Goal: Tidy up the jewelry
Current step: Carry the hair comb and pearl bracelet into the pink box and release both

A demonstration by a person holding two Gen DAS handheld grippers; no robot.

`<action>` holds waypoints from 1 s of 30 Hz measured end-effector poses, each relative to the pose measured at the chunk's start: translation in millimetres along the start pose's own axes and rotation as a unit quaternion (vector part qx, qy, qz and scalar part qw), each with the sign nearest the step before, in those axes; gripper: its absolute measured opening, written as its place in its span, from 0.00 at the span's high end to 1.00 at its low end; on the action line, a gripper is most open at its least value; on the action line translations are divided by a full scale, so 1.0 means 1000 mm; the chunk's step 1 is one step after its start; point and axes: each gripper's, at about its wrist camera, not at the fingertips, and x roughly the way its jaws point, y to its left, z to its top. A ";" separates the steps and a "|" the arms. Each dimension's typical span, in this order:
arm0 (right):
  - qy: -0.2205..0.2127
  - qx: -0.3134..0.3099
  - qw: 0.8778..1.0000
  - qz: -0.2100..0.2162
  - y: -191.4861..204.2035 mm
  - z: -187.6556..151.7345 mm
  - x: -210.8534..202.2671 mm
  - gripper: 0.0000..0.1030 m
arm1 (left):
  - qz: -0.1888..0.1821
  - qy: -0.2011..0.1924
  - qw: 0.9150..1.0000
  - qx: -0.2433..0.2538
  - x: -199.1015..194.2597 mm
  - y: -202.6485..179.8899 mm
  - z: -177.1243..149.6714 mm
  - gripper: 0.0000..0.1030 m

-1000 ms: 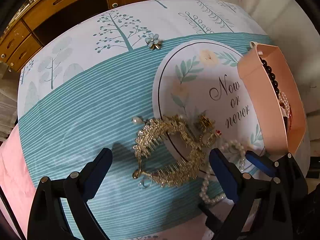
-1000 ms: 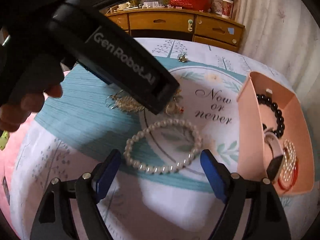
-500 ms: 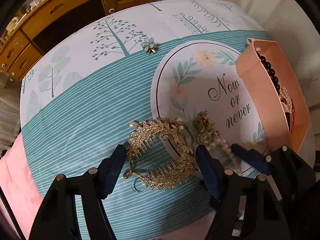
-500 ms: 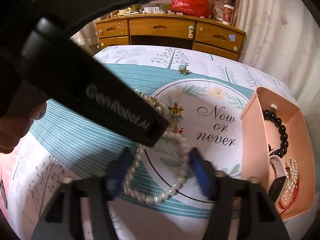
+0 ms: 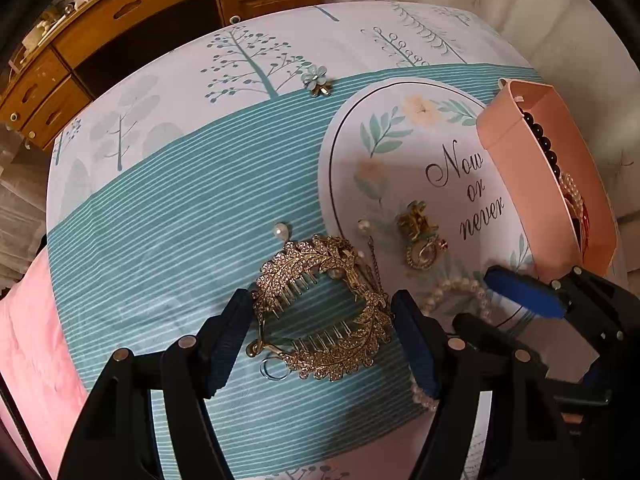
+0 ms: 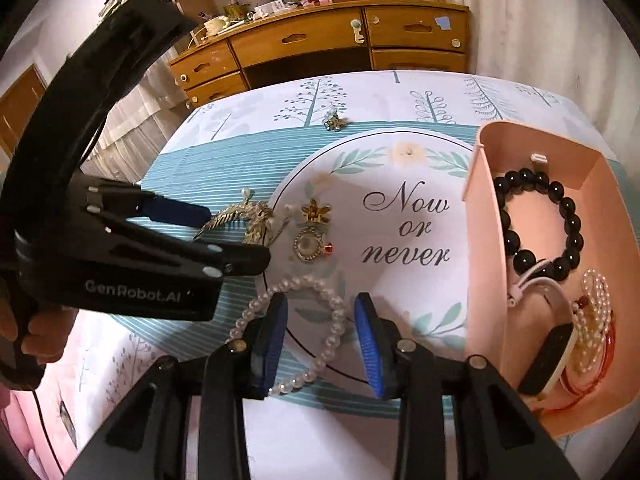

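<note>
A table under a teal-and-white printed cloth (image 5: 168, 208) holds scattered jewelry, seen from two hand-held grippers pointing steeply down.

Nearest, the left gripper (image 5: 324, 334) has its two blue pads against the two ends of a gold leaf-shaped hair comb (image 5: 324, 312), which lies flat on the teal stripes; its jaws closed in moments ago and now hold steady, clamped on the comb. Just to its right, the right gripper (image 6: 320, 344) straddles one side of a white pearl bracelet (image 6: 308, 308). Its jaws have just been closing, one pad inside the loop and one outside, with a visible gap on the outer side, so the beads are between the pads but not yet pinched. The two tools stand close together, leaving little room between them.

Beyond the comb lie two gold brooches: one (image 6: 314, 232) with a round centre on the white printed circle, and a second, flower-shaped (image 5: 318, 80), well apart near the far tree pattern. A single loose pearl (image 5: 280, 232) rests just past the comb.

At the right edge of the table sits one pink box (image 6: 480, 240), open on top. Inside are one black bead bracelet (image 6: 536, 224), one watch (image 6: 548, 344) and a pearl-and-red strand (image 6: 592, 320). The teal cloth to the left of the comb is open. Past the far edge stands a wooden drawer unit (image 6: 320, 44)
</note>
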 end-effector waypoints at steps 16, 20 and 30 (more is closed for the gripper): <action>-0.036 -0.084 0.995 -0.042 0.012 0.006 -0.028 0.93 | -0.004 -0.017 0.999 -0.043 -0.042 0.018 -0.025 0.32; -0.067 -0.094 0.993 -0.017 0.016 0.015 -0.060 0.93 | -0.007 -0.030 0.998 -0.063 -0.064 0.010 -0.028 0.32; -0.135 -0.117 0.984 0.009 0.006 0.037 -0.130 0.93 | -0.009 -0.079 0.993 -0.085 -0.121 -0.032 -0.017 0.32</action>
